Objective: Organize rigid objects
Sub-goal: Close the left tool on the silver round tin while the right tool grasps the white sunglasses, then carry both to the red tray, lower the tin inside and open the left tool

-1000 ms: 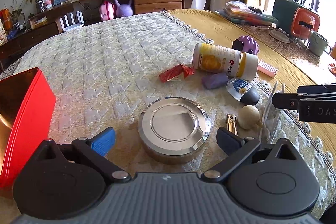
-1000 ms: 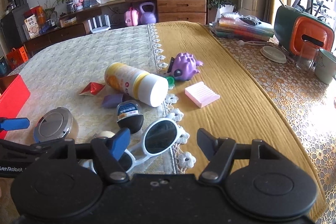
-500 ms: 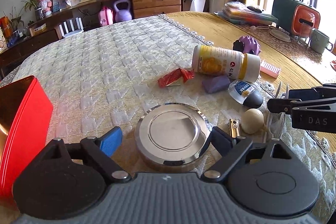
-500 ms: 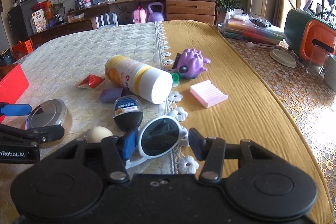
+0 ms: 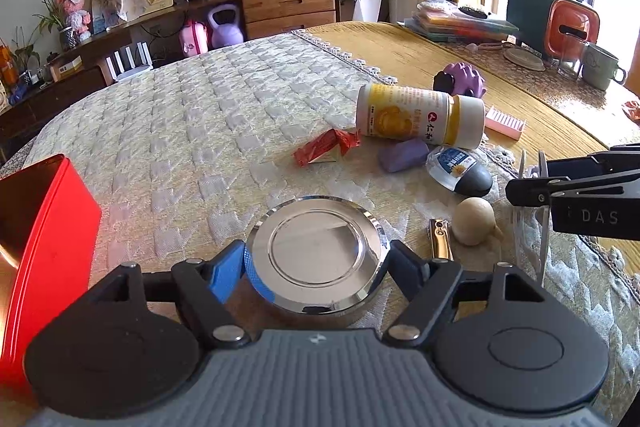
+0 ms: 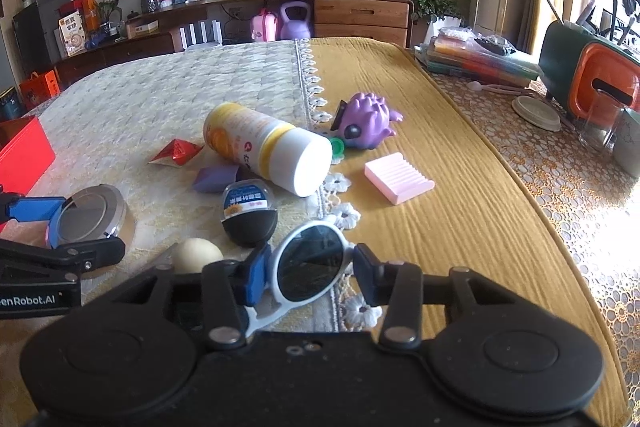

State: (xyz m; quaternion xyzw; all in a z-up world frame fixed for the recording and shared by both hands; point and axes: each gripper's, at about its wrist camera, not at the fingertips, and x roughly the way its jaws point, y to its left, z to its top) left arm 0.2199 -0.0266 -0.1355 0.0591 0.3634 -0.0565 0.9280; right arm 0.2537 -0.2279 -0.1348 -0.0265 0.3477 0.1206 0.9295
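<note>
Now both pairs of jaws, which stood wide a second ago with nothing touching them, are closing. The left gripper [image 5: 316, 267] has narrowed onto the round steel tin [image 5: 316, 255] near the left of the worktop [image 5: 200, 115], its fingers [image 5: 226, 273] against or just at the tin's rim. To its right, the right gripper [image 6: 306, 273] has drawn in around one lens of the white sunglasses [image 6: 310, 261], at the lace edge of the quilted cloth. Judging by this, two pickups are starting at once, likely bound for the red box [image 5: 44, 247].

The left wrist view shows the box close by on the left, plus a nail clipper [image 5: 440, 243] hidden in the right view. The right wrist view shows the dark lens between the fingers, which the left sees only edge-on, and a green cap [image 6: 338, 149] by the fallen bottle [image 6: 268, 149].
</note>
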